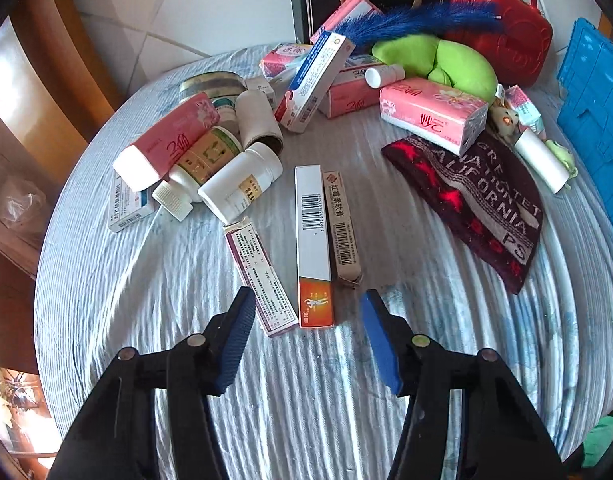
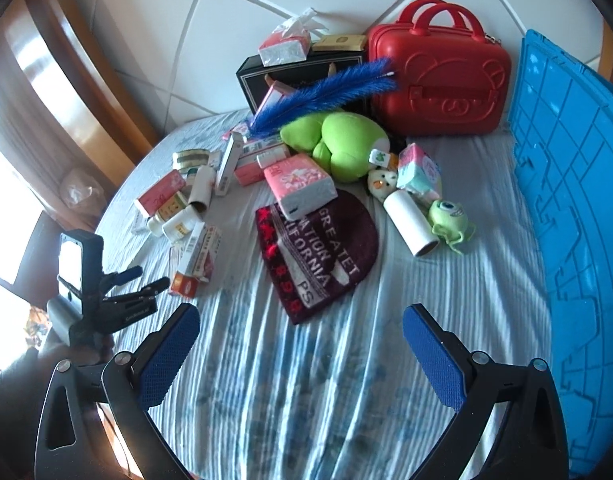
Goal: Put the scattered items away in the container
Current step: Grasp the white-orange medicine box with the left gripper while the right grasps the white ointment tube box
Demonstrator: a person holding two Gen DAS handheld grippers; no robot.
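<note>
Crowding left claw, spread, empty: three cartons; right claw spread above beanie.

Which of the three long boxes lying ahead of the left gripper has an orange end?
The middle box: white with a barcode, orange at its near end. The purple-edged box lies left of it, the grey-brown box right.

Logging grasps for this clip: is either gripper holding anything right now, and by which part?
Nothing is held. The left gripper stands open just short of the orange-ended box; the right gripper is open above bare bedsheet.
</note>
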